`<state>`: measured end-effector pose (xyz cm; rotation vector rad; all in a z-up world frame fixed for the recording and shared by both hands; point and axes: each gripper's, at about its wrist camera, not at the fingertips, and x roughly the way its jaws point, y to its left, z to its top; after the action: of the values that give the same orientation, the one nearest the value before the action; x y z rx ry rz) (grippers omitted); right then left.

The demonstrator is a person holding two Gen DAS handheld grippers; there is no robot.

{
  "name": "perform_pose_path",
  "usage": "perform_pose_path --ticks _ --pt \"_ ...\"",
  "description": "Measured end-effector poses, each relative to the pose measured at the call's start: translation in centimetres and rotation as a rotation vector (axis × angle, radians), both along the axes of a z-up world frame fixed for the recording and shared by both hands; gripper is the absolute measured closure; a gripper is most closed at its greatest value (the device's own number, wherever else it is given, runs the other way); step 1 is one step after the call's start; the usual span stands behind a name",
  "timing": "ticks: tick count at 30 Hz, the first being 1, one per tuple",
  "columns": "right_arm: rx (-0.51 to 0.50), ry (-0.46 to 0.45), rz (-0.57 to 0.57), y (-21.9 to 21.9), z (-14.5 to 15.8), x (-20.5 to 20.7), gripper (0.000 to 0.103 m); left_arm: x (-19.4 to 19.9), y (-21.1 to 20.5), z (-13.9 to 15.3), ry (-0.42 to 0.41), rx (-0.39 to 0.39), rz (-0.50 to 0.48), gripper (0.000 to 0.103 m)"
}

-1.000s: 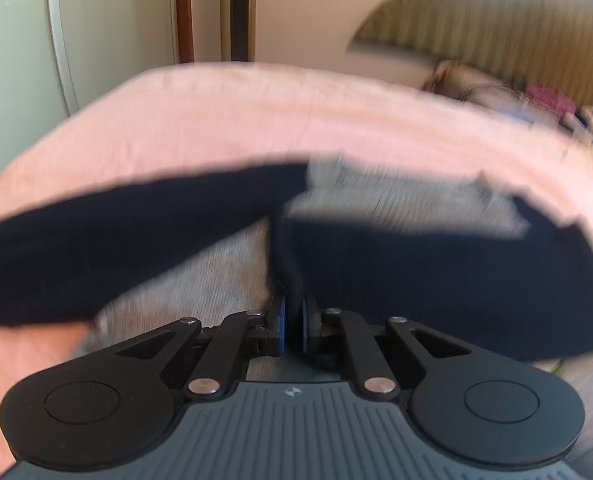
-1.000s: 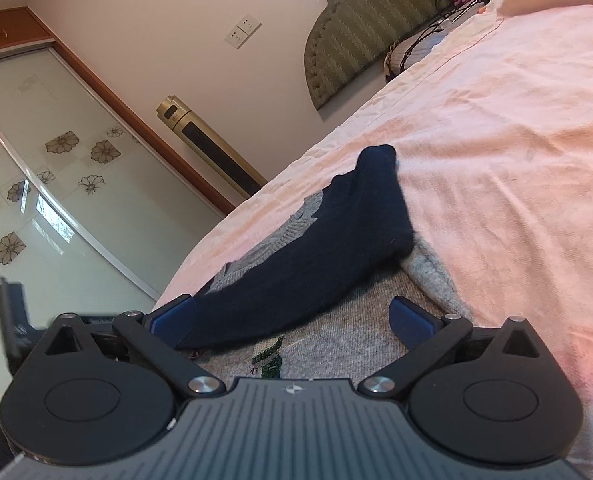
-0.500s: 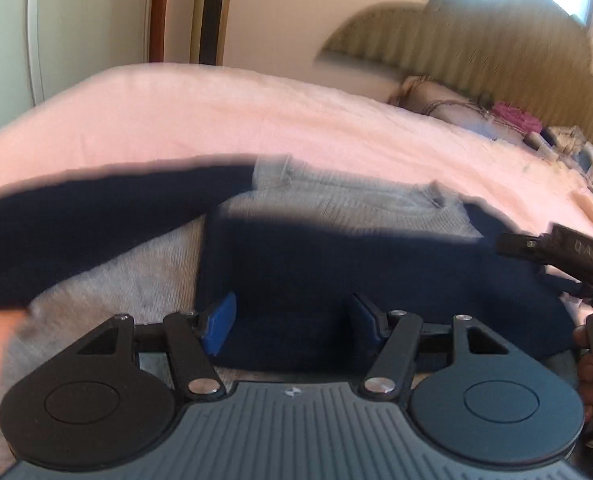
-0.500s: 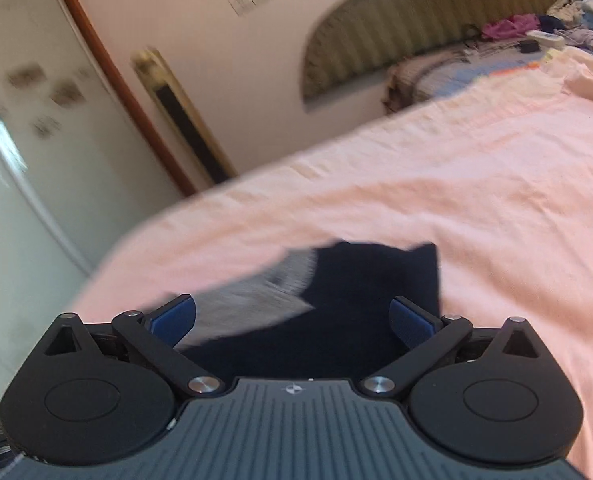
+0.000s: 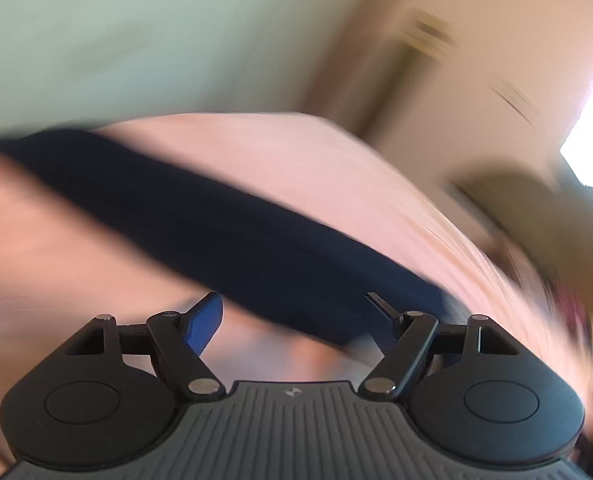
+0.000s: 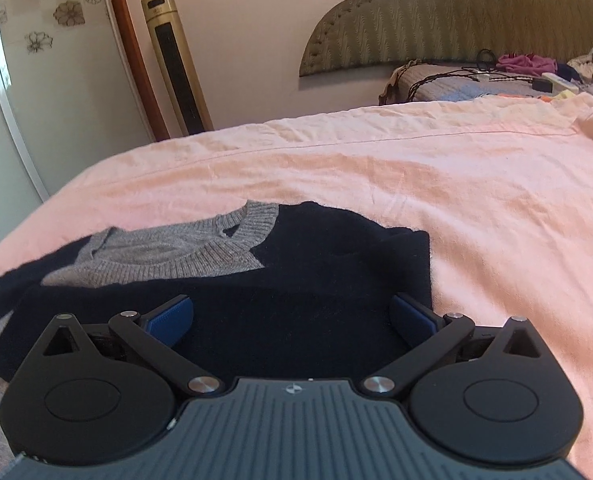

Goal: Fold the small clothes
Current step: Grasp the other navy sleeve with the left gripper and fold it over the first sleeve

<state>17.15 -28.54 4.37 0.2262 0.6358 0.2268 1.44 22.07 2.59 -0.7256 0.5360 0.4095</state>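
Both spread wide and gripping nothing: right gripper (image 6: 292,316) poised just above the folded-in navy sleeve (image 6: 296,320), left gripper (image 5: 296,312) nearing the outstretched sleeve (image 5: 200,216) ahead, presumably to fold it

Legible text: none in either view.

Marks without lettering:
- Small pale emblem on the ribbed grey housing of the right gripper (image 6: 292,316), centred at the housing's far edge; a logo shape only, no characters made out.
- Matching emblem on the left gripper (image 5: 296,320), same position; blurred, no characters.
- Flower decals (image 6: 68,13) on the glass door panel, far left; ornamental, carrying no words.
- Dark display strip on the gold tower fan (image 6: 175,56), far left of centre; any markings there too small to read.
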Motion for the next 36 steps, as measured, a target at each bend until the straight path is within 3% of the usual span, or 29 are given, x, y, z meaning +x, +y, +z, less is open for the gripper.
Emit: perform_pose_path --ticks 1,2,6,8,13,14,17,20,23,27,28,31,32,33,34,35,36 --pt "0.013 -0.002 0.0 -0.1 0.0 0.0 0.0 -1.2 2.8 -0.6 0.005 -0.08 0.095 0.027" --pt "0.022 -0.003 0.0 -0.2 0.0 0.0 0.0 -2.5 5.3 -1.2 -0.066 -0.163 0.139 0.028" --pt "0.035 -0.007 -0.002 -0.3 -0.1 -0.1 0.0 -3.9 11.6 -3.0 -0.201 -0.459 0.249 0.029" --pt "0.047 -0.009 -0.004 -0.4 -0.1 -0.1 0.0 -3.4 12.7 -3.3 -0.238 -0.511 0.273 0.029" --pt "0.076 -0.012 -0.007 -0.8 -0.1 -0.1 0.0 -1.5 12.9 -2.7 -0.204 -0.418 0.357 0.03" --pt "0.074 -0.012 -0.007 -0.8 -0.1 -0.1 0.0 -1.1 12.8 -2.5 -0.193 -0.388 0.377 0.035" --pt "0.077 -0.013 -0.007 -0.8 -0.1 -0.1 0.0 -0.8 12.9 -1.8 -0.075 -0.286 0.445 0.092" --pt "0.093 -0.015 -0.009 -1.0 -0.2 -0.1 0.0 0.6 10.6 -0.3 -0.04 -0.173 0.417 0.095" --pt "0.12 -0.018 -0.012 -1.3 -0.2 -0.1 0.0 2.6 4.9 3.2 -0.137 -0.059 0.256 0.095" --pt "0.145 -0.021 -0.015 -1.6 -0.3 -0.1 0.0 5.7 -8.6 6.4 -0.211 0.107 -0.196 0.095" --pt "0.149 -0.022 -0.015 -1.7 -0.3 -0.1 0.0 6.5 -12.6 6.2 -0.185 0.148 -0.346 0.094" --pt "0.162 -0.023 -0.015 -1.8 -0.3 -0.2 0.0 8.5 -22.5 3.2 0.02 0.235 -0.731 0.093" --pt "0.17 -0.024 -0.015 -2.0 -0.3 -0.2 0.0 8.7 -24.5 2.0 0.086 0.249 -0.807 0.093" --pt "0.18 -0.024 -0.015 -2.1 -0.4 -0.2 0.0 8.2 -25.8 1.2 0.117 0.28 -0.823 0.088" --pt "0.192 -0.026 -0.015 -2.3 -0.4 -0.2 0.0 7.2 -26.3 1.1 0.087 0.342 -0.818 0.085" --pt "0.202 -0.027 -0.015 -2.4 -0.4 -0.2 0.0 5.9 -27.0 1.4 0.059 0.395 -0.834 0.074" --pt "0.214 -0.028 -0.015 -2.6 -0.5 -0.2 0.0 5.2 -27.0 1.7 0.043 0.414 -0.856 0.055"
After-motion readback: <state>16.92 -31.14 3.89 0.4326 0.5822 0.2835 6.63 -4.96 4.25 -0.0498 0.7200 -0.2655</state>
